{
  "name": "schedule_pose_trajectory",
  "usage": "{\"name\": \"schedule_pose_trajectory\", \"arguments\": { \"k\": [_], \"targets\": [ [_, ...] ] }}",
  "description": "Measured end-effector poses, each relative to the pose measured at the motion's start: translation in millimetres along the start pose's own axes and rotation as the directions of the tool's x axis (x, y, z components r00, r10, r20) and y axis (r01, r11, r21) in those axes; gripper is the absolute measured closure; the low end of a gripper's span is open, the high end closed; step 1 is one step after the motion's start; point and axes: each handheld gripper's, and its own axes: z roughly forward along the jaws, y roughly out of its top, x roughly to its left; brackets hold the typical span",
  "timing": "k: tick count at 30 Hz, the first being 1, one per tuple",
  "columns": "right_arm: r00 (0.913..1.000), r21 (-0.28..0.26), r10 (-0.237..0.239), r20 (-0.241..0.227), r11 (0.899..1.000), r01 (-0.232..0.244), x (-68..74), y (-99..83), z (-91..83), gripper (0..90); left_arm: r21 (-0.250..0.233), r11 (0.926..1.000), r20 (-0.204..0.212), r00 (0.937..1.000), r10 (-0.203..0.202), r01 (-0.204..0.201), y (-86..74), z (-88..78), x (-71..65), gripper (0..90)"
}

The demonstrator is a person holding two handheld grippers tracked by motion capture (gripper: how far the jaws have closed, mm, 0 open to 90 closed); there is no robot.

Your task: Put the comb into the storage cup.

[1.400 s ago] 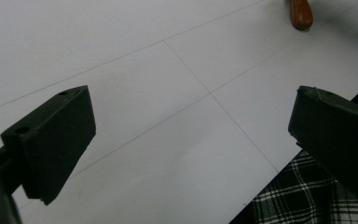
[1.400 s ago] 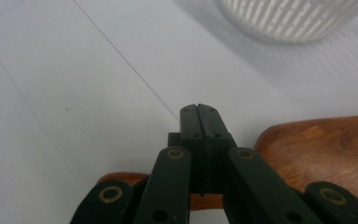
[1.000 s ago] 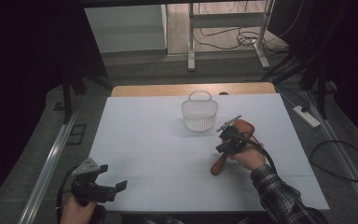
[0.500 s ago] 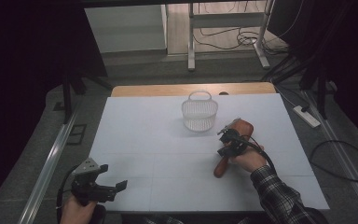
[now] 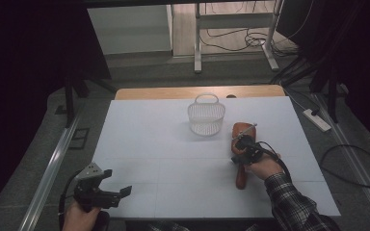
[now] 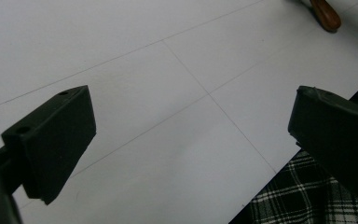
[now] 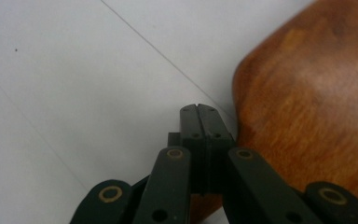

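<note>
My right gripper has its fingers pressed together, empty, over the wooden paddle near the bench's right edge. I should spread them first, then straddle its handle squarely. My left gripper idles wide open.

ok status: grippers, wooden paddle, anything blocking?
Left gripper open, idle near table edge. Right gripper shut, empty, beside wooden paddle. Paddle flat on table. White basket apart; nothing blocking.

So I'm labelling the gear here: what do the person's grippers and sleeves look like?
Both grippers are black. The left gripper carries a grey three-cornered plate and has broad flat jaws. The right gripper has slim linkage arms with brass-coloured pivots and a black cable. The sleeve is dark plaid.
</note>
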Motion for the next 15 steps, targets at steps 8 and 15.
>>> {"name": "schedule_pose_trajectory", "arguments": {
  "k": [8,15],
  "targets": [
    [0.9999,0.005,0.012,0.003,1.0,-0.013,-5.3,-11.5,-6.7,89.4,0.0,1.0,-0.001,1.0,0.0,0.0,0.2,0.2,0.2,1.7],
    [0.9995,-0.004,0.031,0.007,1.0,-0.031,-10.5,-23.8,-14.0,89.4,0.001,1.0,-0.001,1.0,0.002,-0.002,0.5,0.4,0.0,1.7]
  ]
}}
